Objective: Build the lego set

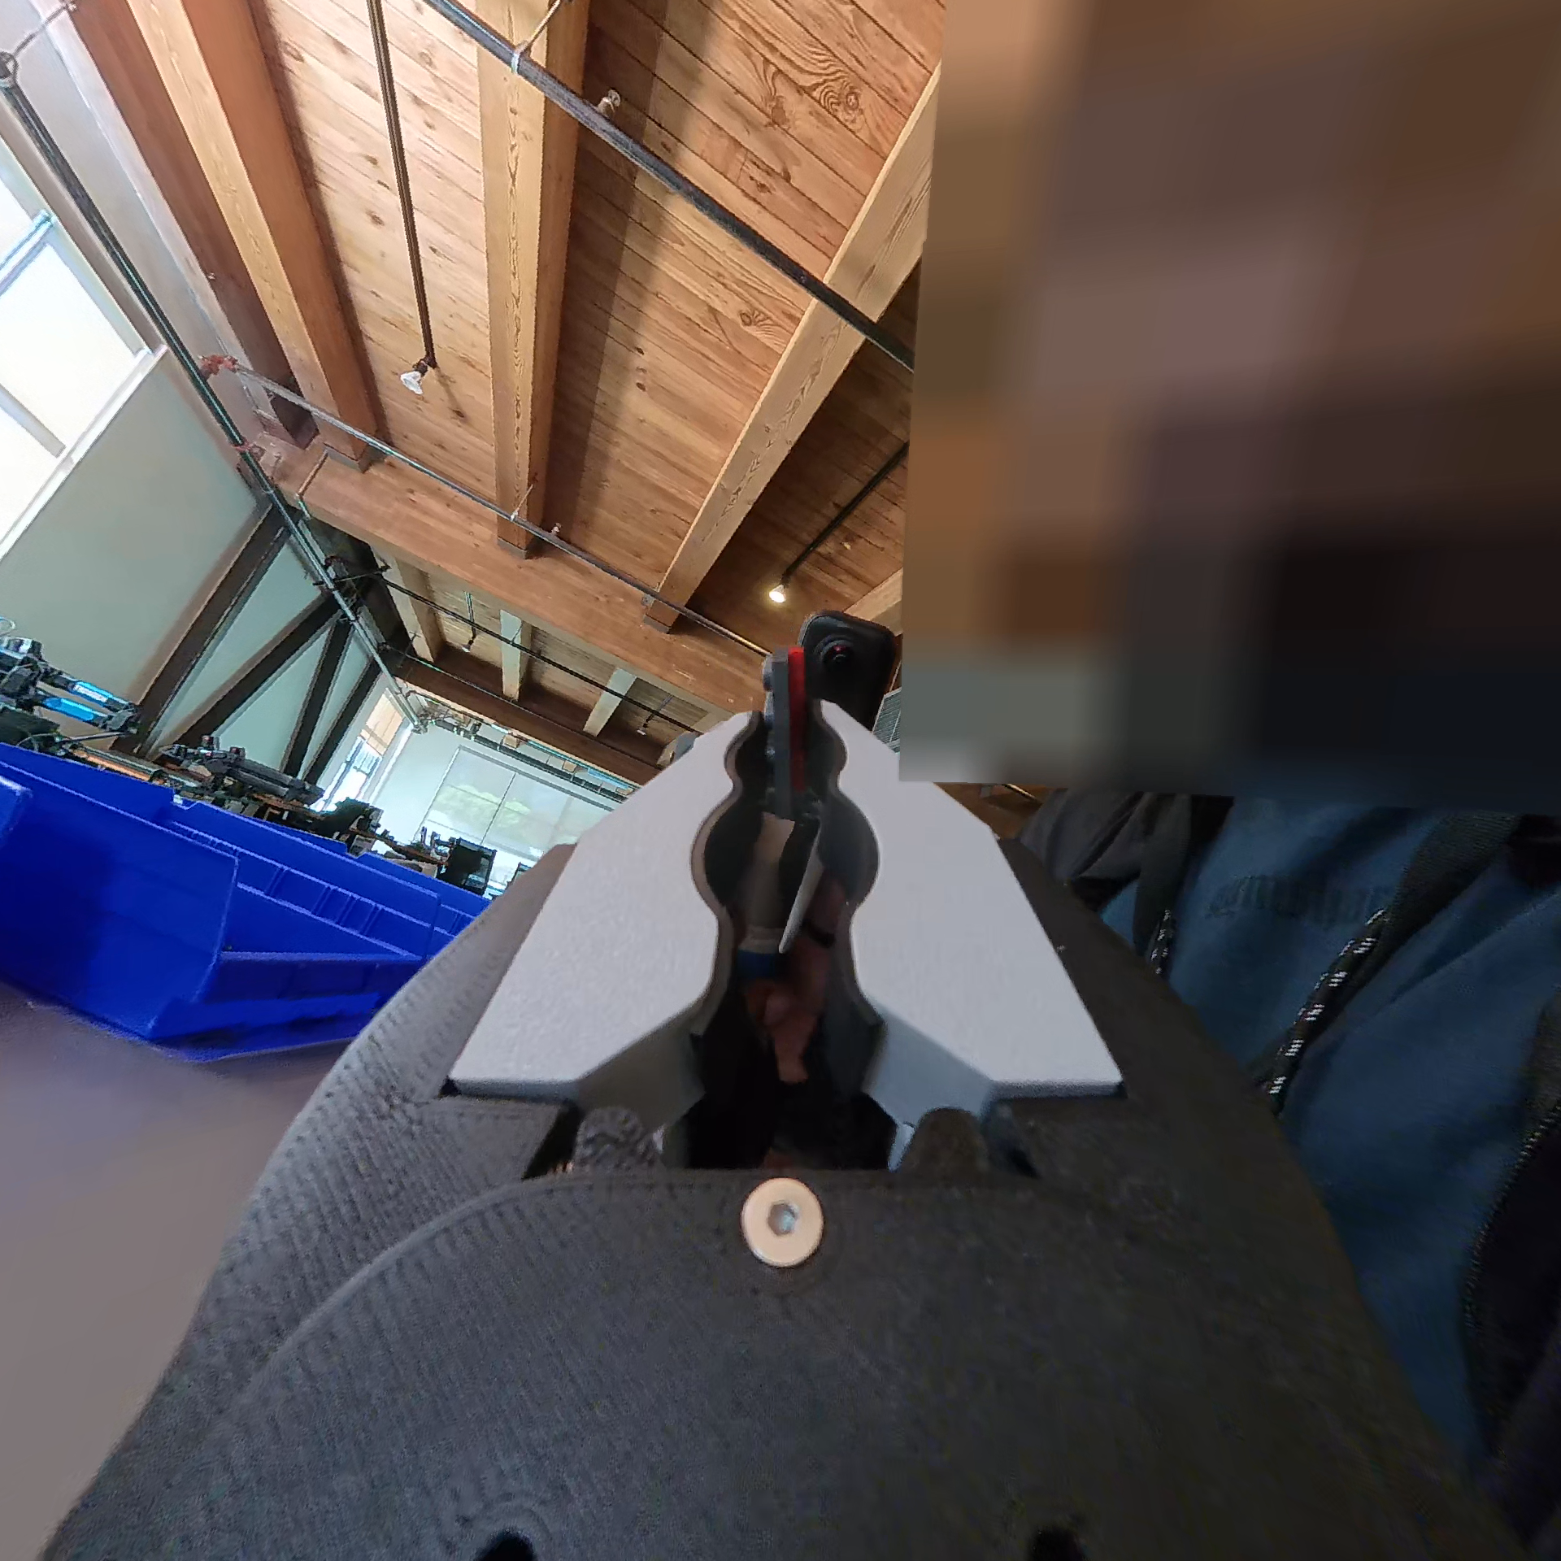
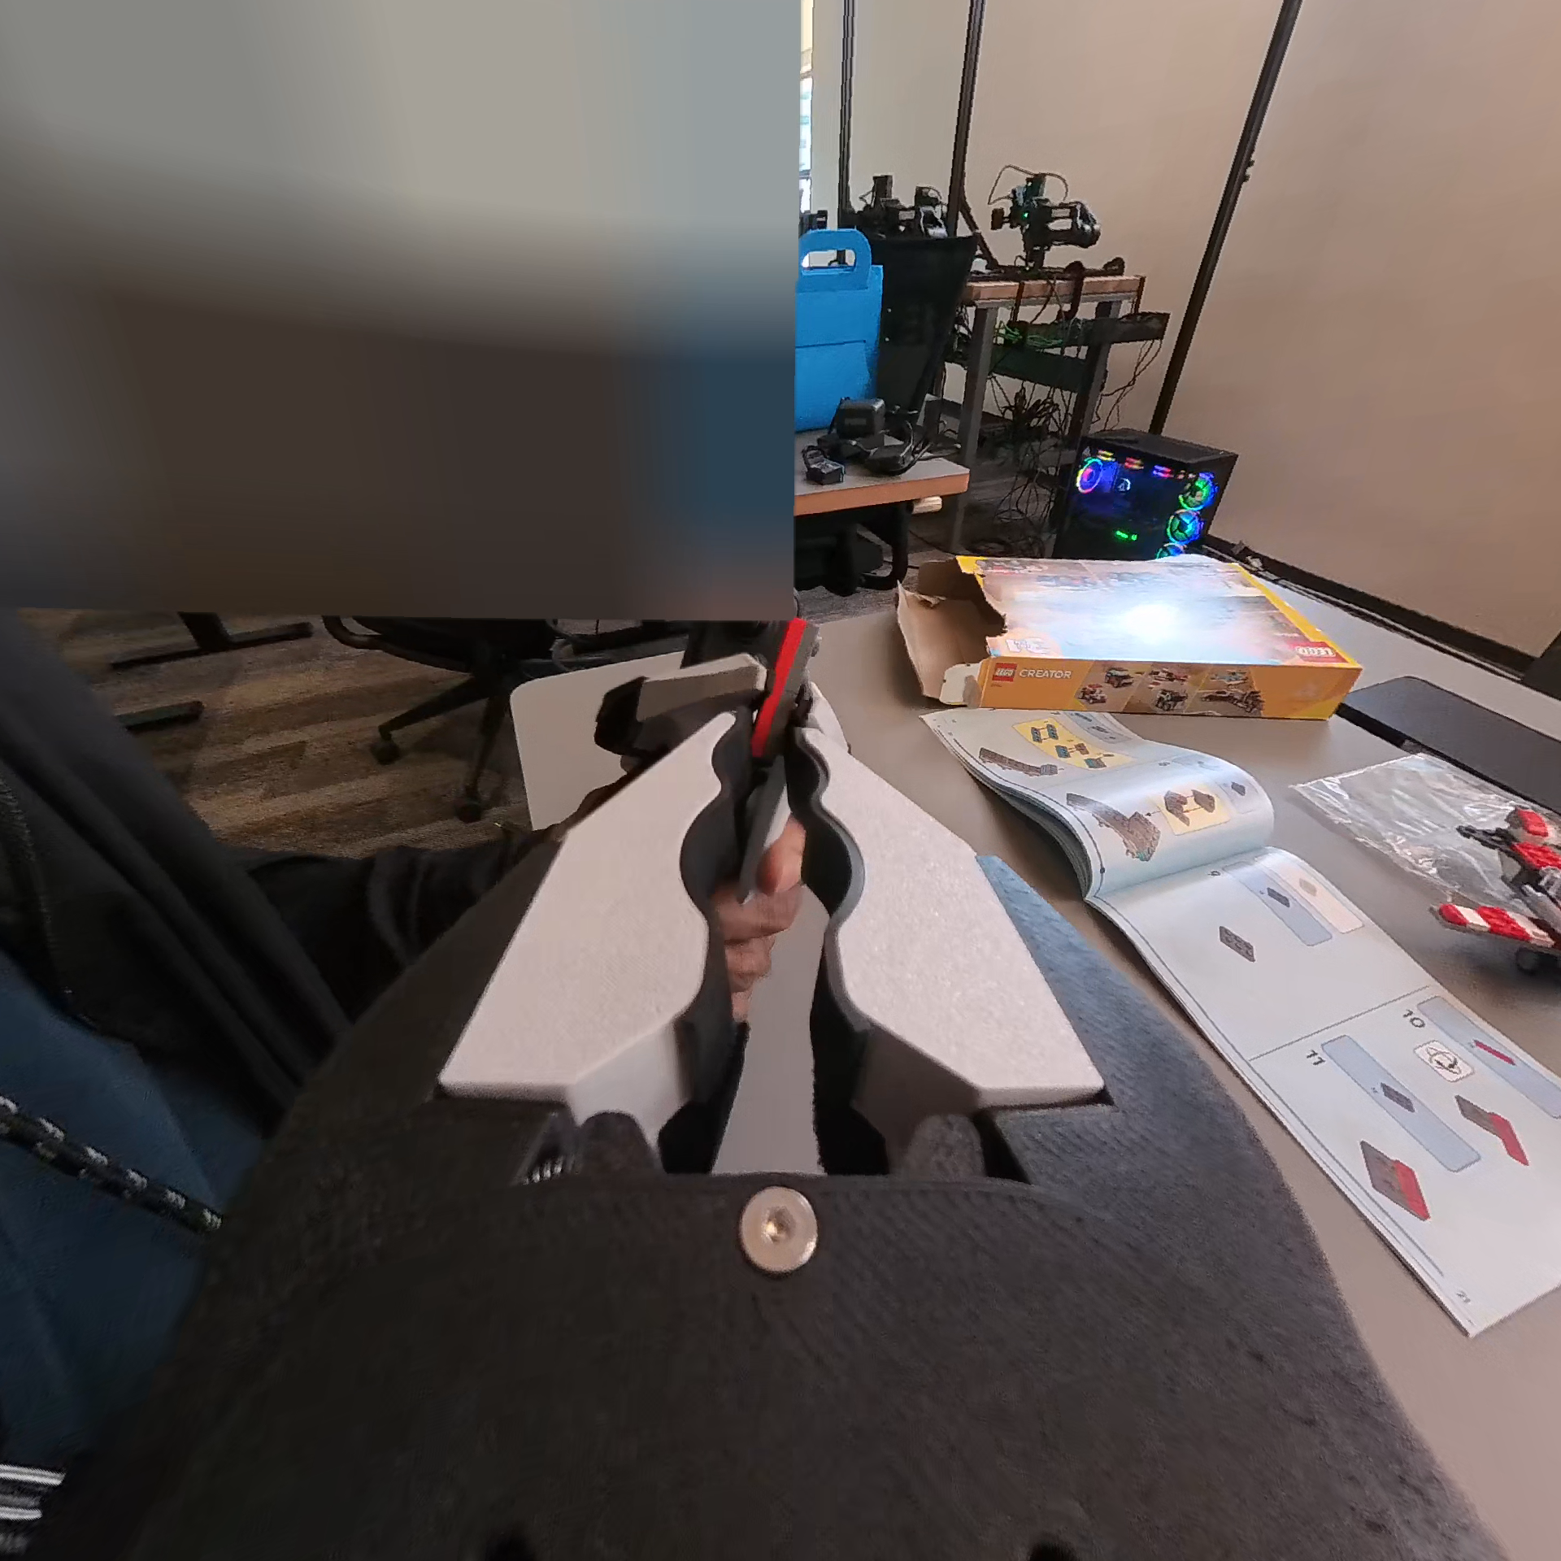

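Both grippers are raised off the table and face each other, in front of a person in a blue hoodie. A thin grey and red lego piece (image 1: 794,718) stands on edge between the tips of my left gripper (image 1: 790,743), which is shut on it. The same piece (image 2: 781,709) sits between the tips of my right gripper (image 2: 775,735), also shut on it. The right gripper's camera (image 1: 836,657) shows just behind the piece in the left wrist view. The left gripper's grey finger (image 2: 591,735) shows behind the piece in the right wrist view.
Blue plastic bins (image 1: 211,912) stand on the grey table (image 1: 127,1182) to the left. To the right lie an opened yellow lego box (image 2: 1140,650), an open instruction booklet (image 2: 1250,912) and a clear bag with a partly built red and white model (image 2: 1512,870). The grippers are tip to tip, or close to it.
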A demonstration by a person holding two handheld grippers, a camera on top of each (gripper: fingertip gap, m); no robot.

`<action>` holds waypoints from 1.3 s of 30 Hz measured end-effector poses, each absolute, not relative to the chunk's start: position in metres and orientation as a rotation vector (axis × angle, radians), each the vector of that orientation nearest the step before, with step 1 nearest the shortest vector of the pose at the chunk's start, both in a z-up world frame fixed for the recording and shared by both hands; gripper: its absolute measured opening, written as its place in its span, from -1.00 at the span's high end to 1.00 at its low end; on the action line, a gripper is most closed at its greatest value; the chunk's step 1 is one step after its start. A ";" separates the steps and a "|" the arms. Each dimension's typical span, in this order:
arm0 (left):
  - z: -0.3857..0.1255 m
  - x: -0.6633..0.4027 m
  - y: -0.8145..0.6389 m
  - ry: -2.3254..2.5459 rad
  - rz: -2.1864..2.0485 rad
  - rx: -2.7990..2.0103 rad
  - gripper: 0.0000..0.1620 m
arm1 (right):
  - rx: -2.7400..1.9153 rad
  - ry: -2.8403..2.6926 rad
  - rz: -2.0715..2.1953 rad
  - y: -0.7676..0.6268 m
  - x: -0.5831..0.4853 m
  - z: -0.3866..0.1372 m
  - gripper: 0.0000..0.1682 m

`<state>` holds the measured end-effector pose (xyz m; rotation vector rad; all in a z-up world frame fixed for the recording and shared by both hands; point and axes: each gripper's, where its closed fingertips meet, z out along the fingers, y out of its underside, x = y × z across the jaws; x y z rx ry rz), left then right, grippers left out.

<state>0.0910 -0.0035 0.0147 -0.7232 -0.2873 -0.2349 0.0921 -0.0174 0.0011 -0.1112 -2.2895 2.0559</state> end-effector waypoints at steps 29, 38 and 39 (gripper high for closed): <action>0.010 0.082 -0.001 -0.361 -0.247 -0.760 0.95 | -0.212 -2.291 2.243 -0.004 0.083 0.000 0.92; 0.004 0.077 0.002 -0.391 -0.239 -0.796 0.95 | -0.235 -2.301 2.267 -0.001 0.080 -0.004 0.90; 0.003 0.077 0.003 -0.396 -0.236 -0.808 0.95 | -0.256 -2.291 2.300 0.001 0.078 -0.002 0.87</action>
